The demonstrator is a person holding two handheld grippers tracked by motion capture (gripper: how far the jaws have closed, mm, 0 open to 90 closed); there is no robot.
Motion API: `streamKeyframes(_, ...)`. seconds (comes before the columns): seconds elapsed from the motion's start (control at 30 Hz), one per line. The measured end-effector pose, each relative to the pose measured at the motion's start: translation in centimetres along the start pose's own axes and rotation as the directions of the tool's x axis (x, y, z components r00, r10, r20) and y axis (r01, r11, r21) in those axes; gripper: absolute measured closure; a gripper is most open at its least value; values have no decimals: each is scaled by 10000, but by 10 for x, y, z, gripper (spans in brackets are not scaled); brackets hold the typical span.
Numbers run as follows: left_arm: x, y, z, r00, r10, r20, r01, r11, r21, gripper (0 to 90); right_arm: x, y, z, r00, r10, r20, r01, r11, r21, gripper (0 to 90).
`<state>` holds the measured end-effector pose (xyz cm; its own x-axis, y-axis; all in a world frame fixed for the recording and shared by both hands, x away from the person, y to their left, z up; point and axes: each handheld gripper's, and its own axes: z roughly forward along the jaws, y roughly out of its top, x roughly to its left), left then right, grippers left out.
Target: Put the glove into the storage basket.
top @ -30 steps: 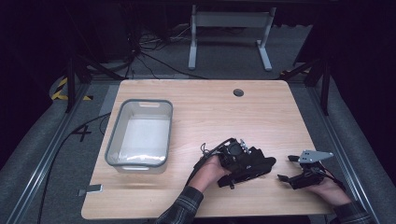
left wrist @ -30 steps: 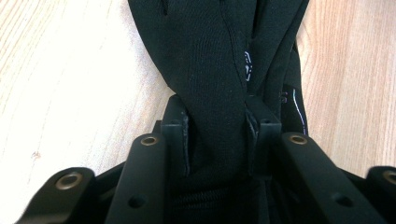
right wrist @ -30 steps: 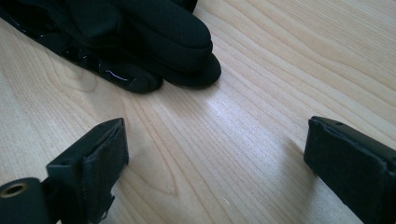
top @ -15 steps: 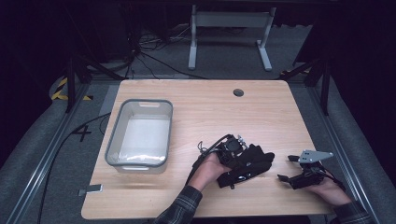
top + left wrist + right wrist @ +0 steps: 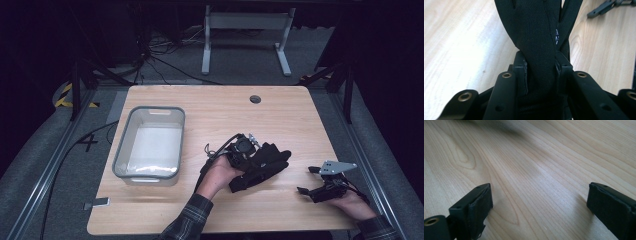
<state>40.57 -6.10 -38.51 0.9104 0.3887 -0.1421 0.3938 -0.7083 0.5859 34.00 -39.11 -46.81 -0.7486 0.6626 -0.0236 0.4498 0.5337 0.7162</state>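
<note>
Left gripper view: black glove point(image 5: 536, 42) pinched between the left gripper's point(image 5: 540, 72) fingers; right gripper's point(image 5: 539, 202) fingers spread.

Well off to the left of your left-hand fingertips sits a clear plastic bin point(image 5: 150, 142) with a grey rim, on the wooden table point(image 5: 280, 112). Far ahead of your fingers, near the table's back edge, there's a small round cable hole point(image 5: 255, 99). Beyond that stands a grey metal stand point(image 5: 245, 30) on the floor.
</note>
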Motion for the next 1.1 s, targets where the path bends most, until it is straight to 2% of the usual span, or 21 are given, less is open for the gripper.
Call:
streamKeyframes(0.37, 13, 4, -44, 9972, -391, -631, 368, 9987, -365, 696, 0, 0, 0, 10000, -2, 0, 2, 10000, 0, 67)
streamKeyframes(0.63, 26, -3, -78, 9898, -823, -1165, 745, 9948, -701, 696, 0, 0, 0, 10000, -4, -2, 4, 10000, 1, 67)
streamKeyframes(0.7, 27, -4, -81, 9889, -882, -1197, 799, 9942, -725, 696, 0, 0, 0, 10000, -3, -1, 3, 10000, 1, 67)
streamKeyframes(0.87, 35, -12, -99, 9812, -1176, -1527, 1049, 9905, -889, 696, 0, 0, 0, 10000, -3, 0, 3, 10000, 1, 67)
streamKeyframes(0.9, 39, -15, -105, 9775, -1312, -1654, 1174, 9890, -904, 696, 0, 0, 0, 10000, -3, 0, 3, 10000, 0, 67)
streamKeyframes(0.97, 40, -17, -107, 9761, -1358, -1696, 1213, 9883, -929, 696, 0, 0, 0, 10000, -3, 0, 3, 10000, -1, 67)
streamKeyframes(1.07, 46, -23, -116, 9686, -1574, -1924, 1399, 9850, -1014, 696, 0, 0, 0, 10000, -3, 1, 3, 10000, 0, 67)
streamKeyframes(1.1, 50, -27, -123, 9644, -1693, -2033, 1503, 9830, -1054, 696, 0, 0, 0, 10000, 3, 2, -3, 10000, 0, 67)
